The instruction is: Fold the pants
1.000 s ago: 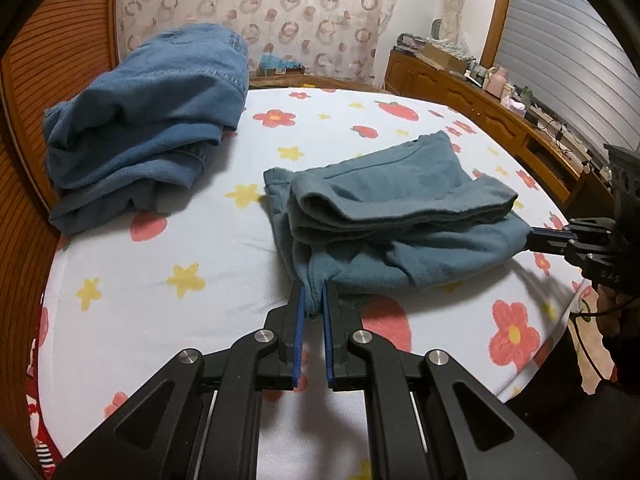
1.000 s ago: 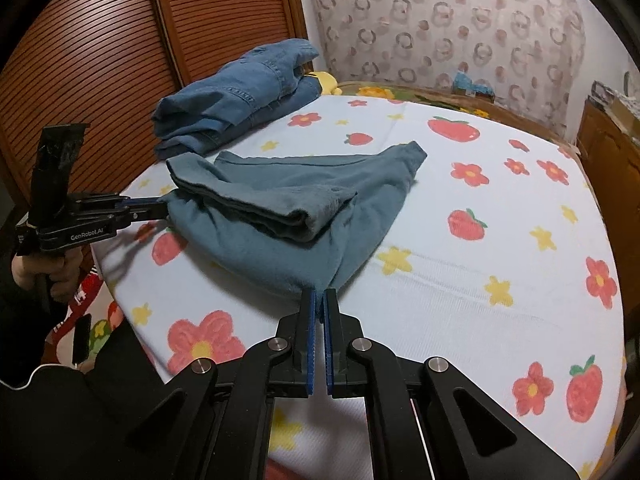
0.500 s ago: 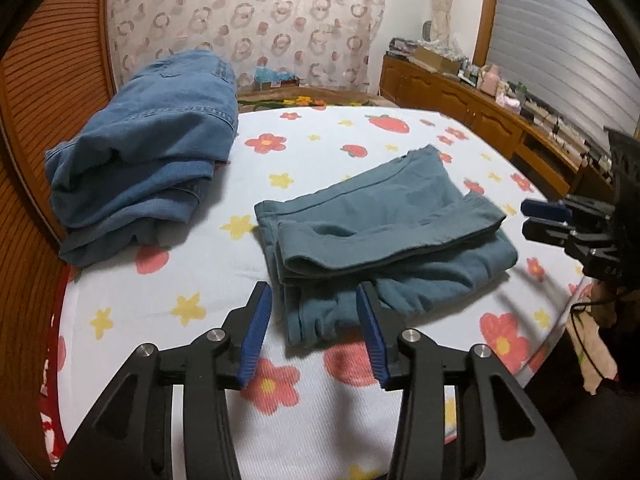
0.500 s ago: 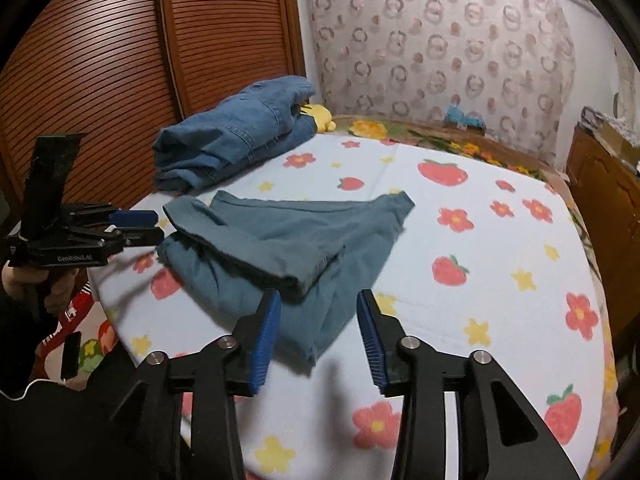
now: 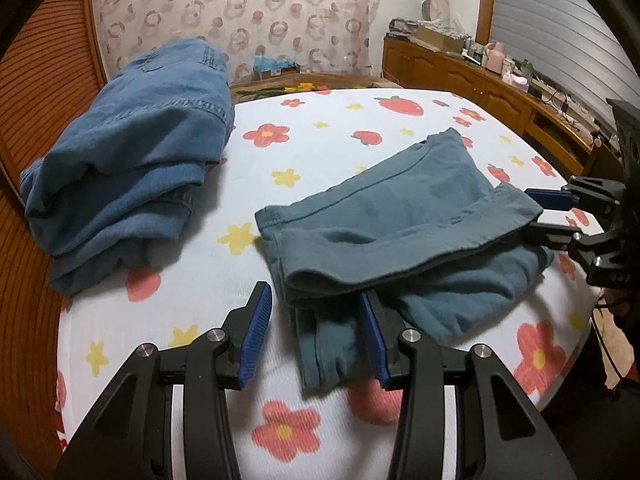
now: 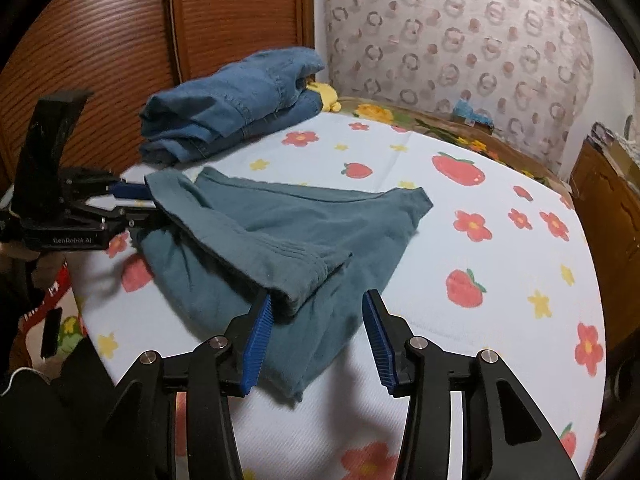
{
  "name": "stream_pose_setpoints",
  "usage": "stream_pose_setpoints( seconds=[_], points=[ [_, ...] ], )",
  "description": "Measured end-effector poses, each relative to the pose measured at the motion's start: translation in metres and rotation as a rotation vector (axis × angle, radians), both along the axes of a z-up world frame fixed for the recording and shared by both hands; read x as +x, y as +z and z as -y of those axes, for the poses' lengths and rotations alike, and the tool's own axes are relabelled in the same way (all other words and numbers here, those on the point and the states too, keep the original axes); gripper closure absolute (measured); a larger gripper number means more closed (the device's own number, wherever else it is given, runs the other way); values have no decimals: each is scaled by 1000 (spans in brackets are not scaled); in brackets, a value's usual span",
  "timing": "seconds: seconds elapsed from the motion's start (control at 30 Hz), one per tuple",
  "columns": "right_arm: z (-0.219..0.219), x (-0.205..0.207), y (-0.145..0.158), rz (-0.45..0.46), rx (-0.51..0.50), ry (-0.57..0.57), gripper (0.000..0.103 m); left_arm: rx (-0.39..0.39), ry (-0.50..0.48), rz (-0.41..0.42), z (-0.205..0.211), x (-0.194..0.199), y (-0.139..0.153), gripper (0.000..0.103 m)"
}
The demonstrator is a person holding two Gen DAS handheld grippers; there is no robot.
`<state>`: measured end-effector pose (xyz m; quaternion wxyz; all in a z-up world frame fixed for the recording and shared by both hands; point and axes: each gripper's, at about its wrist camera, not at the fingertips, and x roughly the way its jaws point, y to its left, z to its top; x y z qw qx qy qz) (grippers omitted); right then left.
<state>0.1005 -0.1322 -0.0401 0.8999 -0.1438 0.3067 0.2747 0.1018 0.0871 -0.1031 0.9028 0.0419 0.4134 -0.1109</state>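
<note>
The teal pants (image 5: 400, 228) lie folded in layers on the flowered bed sheet (image 5: 320, 140); they also show in the right wrist view (image 6: 288, 232). My left gripper (image 5: 316, 336) is open, its blue pads either side of the near left corner of the folded pants. My right gripper (image 6: 316, 336) is open at the opposite end, its pads flanking the folded edge. Each gripper shows in the other's view, the right one (image 5: 560, 216) and the left one (image 6: 120, 204), both with jaws apart at the cloth's ends.
A pile of blue denim jeans (image 5: 132, 168) lies at the back left of the bed, also in the right wrist view (image 6: 232, 100). A wooden slatted wardrobe (image 6: 120, 32) stands behind it. A wooden dresser (image 5: 480, 84) runs along the right. A yellow soft toy (image 6: 326, 94) peeks behind the jeans.
Both grippers were shut on the pants' edges a second ago; they have let go and opened wide. The pants now rest folded on the bed, and both grippers have moved closer to the cloth.
</note>
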Motion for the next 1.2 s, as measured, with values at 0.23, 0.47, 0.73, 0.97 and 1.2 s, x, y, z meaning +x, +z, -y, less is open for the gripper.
stream_pose_setpoints(
  seconds=[0.23,0.47,0.73,0.97,1.2],
  points=[
    [-13,16,3,27,-60,14,55,-7,5,4,-1,23,5,58],
    [-7,43,21,57,5,-53,55,-31,59,-3,-13,48,6,58],
    [3,31,24,55,78,-44,55,-63,78,40,-21,37,19,58],
    [10,17,19,32,73,10,53,-87,73,68,-25,22,28,58],
    [-3,32,9,13,3,55,53,-112,34,37,-19,34,17,58]
  ],
)
